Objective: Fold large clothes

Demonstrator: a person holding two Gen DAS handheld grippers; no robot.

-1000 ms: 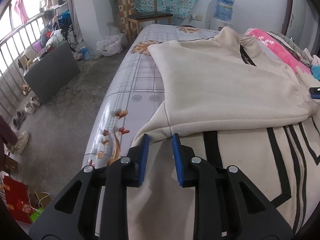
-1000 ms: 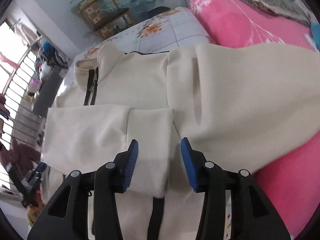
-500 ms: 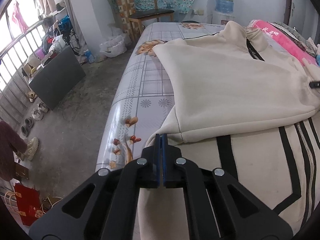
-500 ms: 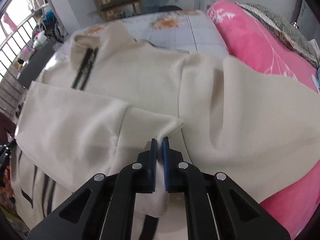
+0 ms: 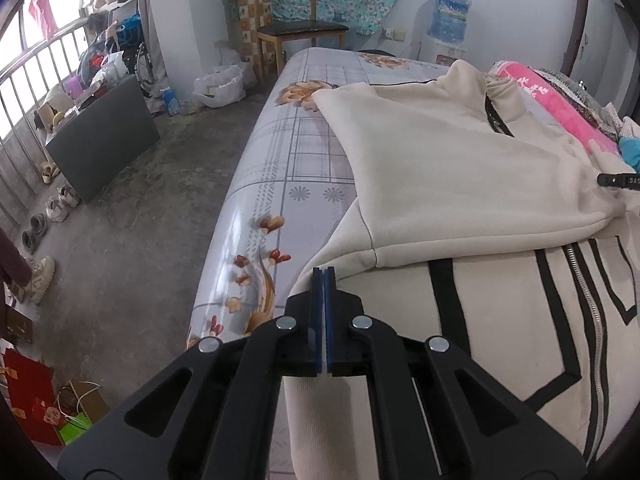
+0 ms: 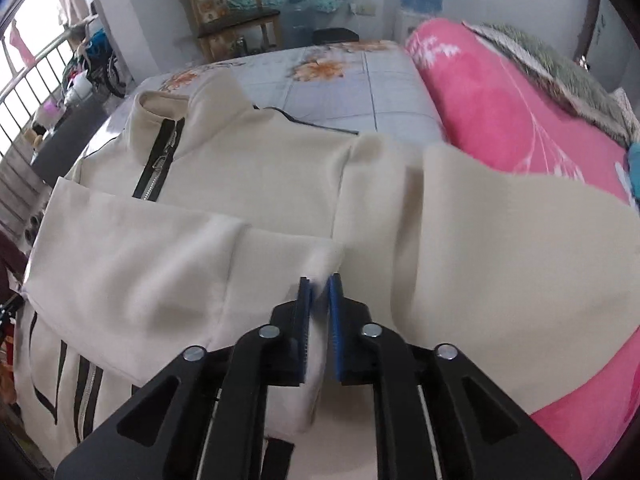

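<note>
Lying spread on the bed (image 5: pixel 280 152), the cream jacket (image 5: pixel 440 168) is pinched at its hem edge by the left claw (image 5: pixel 323 276); the right claw (image 6: pixel 319 284) clamps the folded sleeve cuff (image 6: pixel 320 258)

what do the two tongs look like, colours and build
Both look alike. The left tongs and right tongs are matte black plastic with two angular fingers, each with triangular cut-outs near the base and round silver bolt heads along the linkage. The inner faces carry blue pads, ribbed on the right pair. No cables, markings or sleeves show in either wrist view.
</note>
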